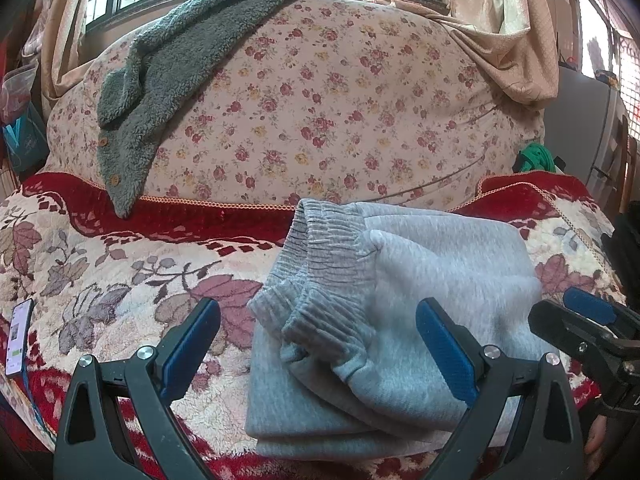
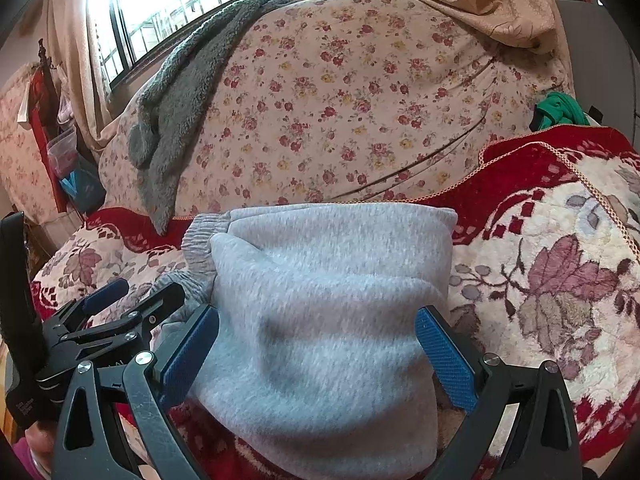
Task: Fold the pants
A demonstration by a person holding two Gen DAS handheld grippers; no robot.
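Grey pants (image 1: 400,320) folded in a stack, lower centre of both views, on floral blanket (image 1: 100,280); left gripper (image 1: 318,334) & right gripper (image 2: 318,336) both spread wide, holding nothing

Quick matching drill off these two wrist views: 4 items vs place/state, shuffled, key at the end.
Items:
1. pants
2. fleece jacket
3. phone
4. green cloth

Places/states:
A. draped over the floral cushion
B. folded into a bundle on the blanket, in front of both grippers
C. tucked at the cushion's right end
D. flat at the blanket's left edge, screen lit

Pairs: 1-B, 2-A, 3-D, 4-C
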